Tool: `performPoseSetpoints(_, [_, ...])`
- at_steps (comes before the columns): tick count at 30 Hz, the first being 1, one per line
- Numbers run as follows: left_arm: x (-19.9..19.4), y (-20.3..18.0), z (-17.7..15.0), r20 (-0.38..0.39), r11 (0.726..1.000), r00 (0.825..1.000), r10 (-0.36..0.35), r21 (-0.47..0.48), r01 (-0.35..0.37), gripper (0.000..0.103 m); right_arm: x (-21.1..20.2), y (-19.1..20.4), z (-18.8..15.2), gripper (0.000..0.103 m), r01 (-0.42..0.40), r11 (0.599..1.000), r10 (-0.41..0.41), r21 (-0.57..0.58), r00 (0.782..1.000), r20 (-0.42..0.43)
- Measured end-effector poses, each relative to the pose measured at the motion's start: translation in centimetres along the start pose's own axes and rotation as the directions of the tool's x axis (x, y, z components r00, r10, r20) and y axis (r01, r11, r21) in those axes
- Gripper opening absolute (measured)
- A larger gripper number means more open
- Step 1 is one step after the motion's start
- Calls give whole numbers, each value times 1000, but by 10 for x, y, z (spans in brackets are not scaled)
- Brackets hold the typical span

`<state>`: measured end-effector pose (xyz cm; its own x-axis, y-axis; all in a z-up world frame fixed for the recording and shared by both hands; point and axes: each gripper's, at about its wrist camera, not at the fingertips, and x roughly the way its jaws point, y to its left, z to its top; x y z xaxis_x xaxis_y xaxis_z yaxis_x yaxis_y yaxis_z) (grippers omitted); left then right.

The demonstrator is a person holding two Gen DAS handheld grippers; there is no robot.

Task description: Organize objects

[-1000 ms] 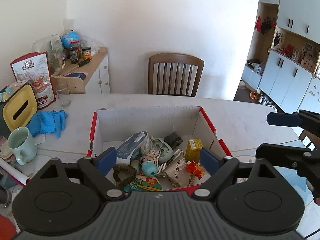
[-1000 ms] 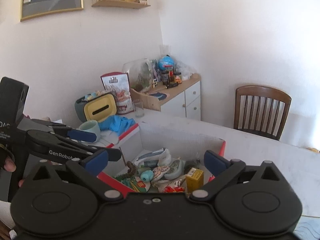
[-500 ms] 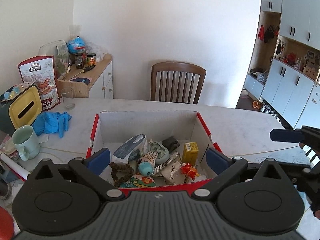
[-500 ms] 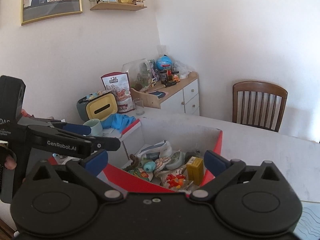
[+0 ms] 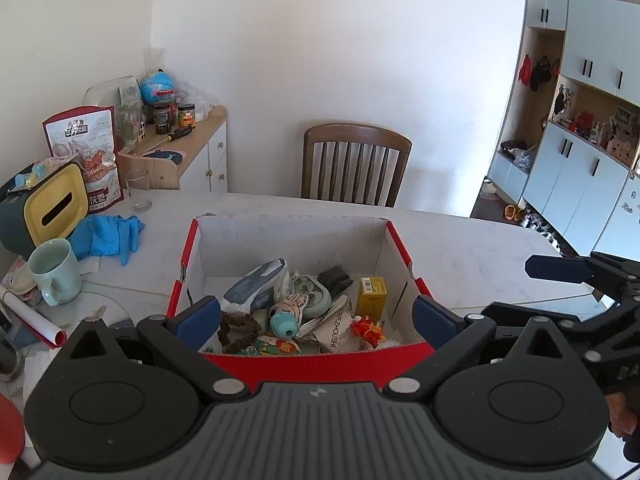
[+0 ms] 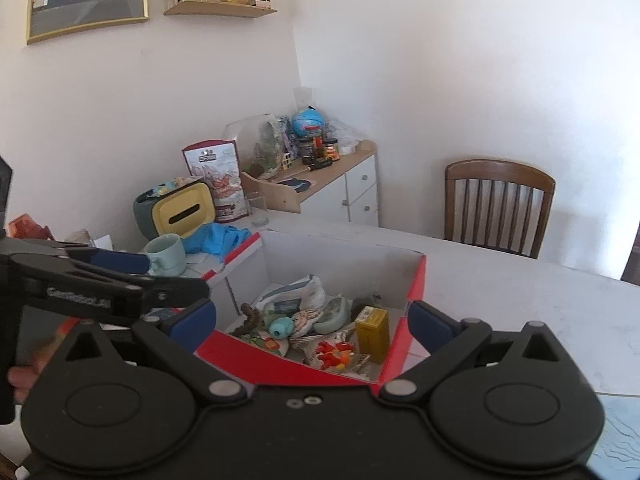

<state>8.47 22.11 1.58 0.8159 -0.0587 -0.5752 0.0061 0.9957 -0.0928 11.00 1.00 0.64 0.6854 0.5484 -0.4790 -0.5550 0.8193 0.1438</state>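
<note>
A red and white cardboard box sits on the white table, full of small items: a yellow carton, a teal toy, a red-orange figure, a white-blue pouch, a brown hair tie. My left gripper is open and empty, above the box's near wall. My right gripper is open and empty, above the box's near right corner. Each gripper shows at the edge of the other's view.
To the left of the box lie blue gloves, a pale green mug, a yellow tissue box, a glass and a snack bag. A wooden chair stands behind the table.
Both grippers have pulled back and risen from the box, so more of its near red wall shows. Both stay open and empty.
</note>
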Motion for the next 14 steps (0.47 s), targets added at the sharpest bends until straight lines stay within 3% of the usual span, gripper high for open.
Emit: performPoseSetpoints(14, [5,8,-8,-23,1000,999,27,-13,-28,103,9,0,-2,102,3,1000,-3,4,1000,-31])
